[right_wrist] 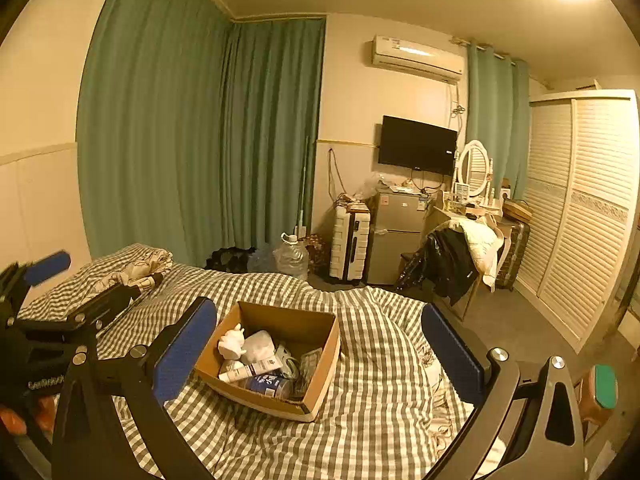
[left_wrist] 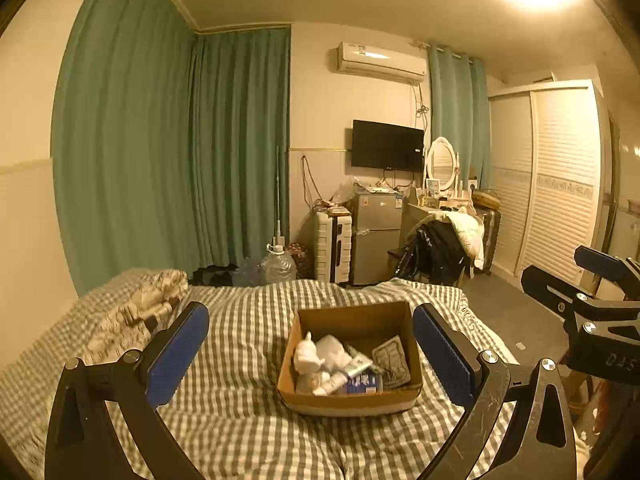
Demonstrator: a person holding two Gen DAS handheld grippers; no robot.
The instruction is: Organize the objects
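Note:
An open cardboard box [left_wrist: 348,402] sits on the checked bed cover [left_wrist: 240,400]. Inside lie a white figurine [left_wrist: 307,358], a white tube [right_wrist: 256,369], a blue-labelled jar [right_wrist: 272,386] and a grey pouch [left_wrist: 392,360]. My left gripper [left_wrist: 311,309] is held above the bed in front of the box, jaws wide open and empty. My right gripper [right_wrist: 318,307] hangs beside it, also wide open with nothing between its blue pads [right_wrist: 184,354]. The box [right_wrist: 326,364] lies ahead of and below both. Each gripper shows at the edge of the other's view: right gripper [left_wrist: 552,264], left gripper [right_wrist: 113,268].
A patterned pillow [left_wrist: 140,308] lies at the bed's far left. Beyond the bed stand a water jug [left_wrist: 278,266], a white suitcase [left_wrist: 332,246], a small fridge [left_wrist: 376,236] and a chair draped with clothes [left_wrist: 444,248]. A louvred wardrobe [right_wrist: 580,216] lines the right wall.

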